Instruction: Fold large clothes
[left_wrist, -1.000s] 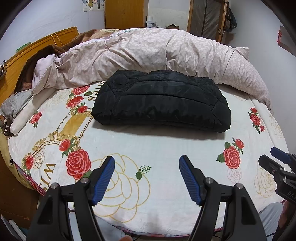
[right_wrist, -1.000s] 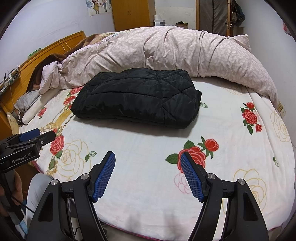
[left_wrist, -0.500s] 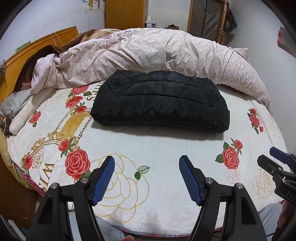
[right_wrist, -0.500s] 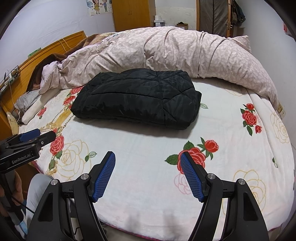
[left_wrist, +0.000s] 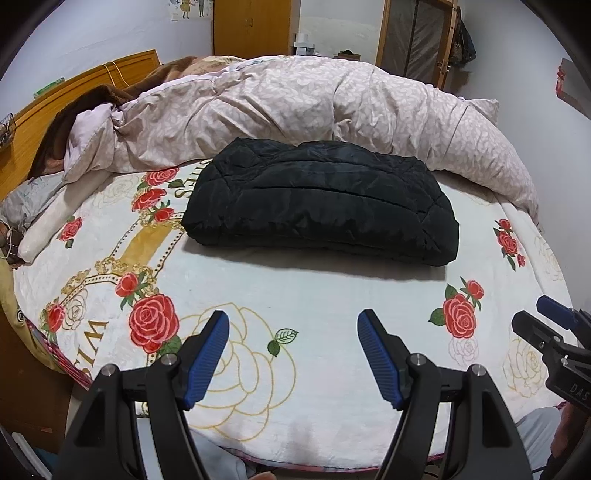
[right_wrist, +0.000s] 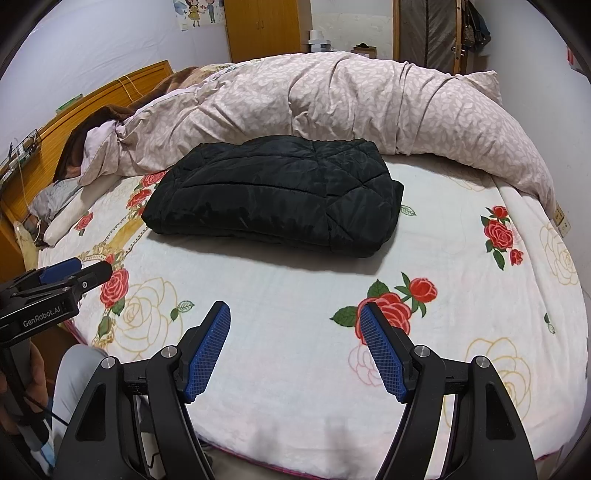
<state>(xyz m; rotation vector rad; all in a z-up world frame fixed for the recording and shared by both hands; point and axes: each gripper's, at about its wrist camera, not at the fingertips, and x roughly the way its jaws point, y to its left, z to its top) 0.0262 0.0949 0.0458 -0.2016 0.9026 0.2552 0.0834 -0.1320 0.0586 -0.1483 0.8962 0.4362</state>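
A black quilted jacket (left_wrist: 317, 206) (right_wrist: 273, 195) lies folded into a thick rectangle in the middle of the bed. My left gripper (left_wrist: 293, 321) hovers over the near edge of the bed, well short of the jacket, open with nothing between its blue pads. Beside it my right gripper (right_wrist: 295, 312) is also open and empty, at the same distance from the jacket. Each gripper shows at the edge of the other's view: the right gripper (left_wrist: 546, 328) and the left gripper (right_wrist: 70, 273).
A rose-patterned blanket (left_wrist: 295, 295) covers the bed. A bunched pink duvet (left_wrist: 295, 107) lies along the far side behind the jacket. A wooden headboard (left_wrist: 74, 85) and pillows stand at the left, a wardrobe (right_wrist: 264, 29) at the back. The person's knees show below.
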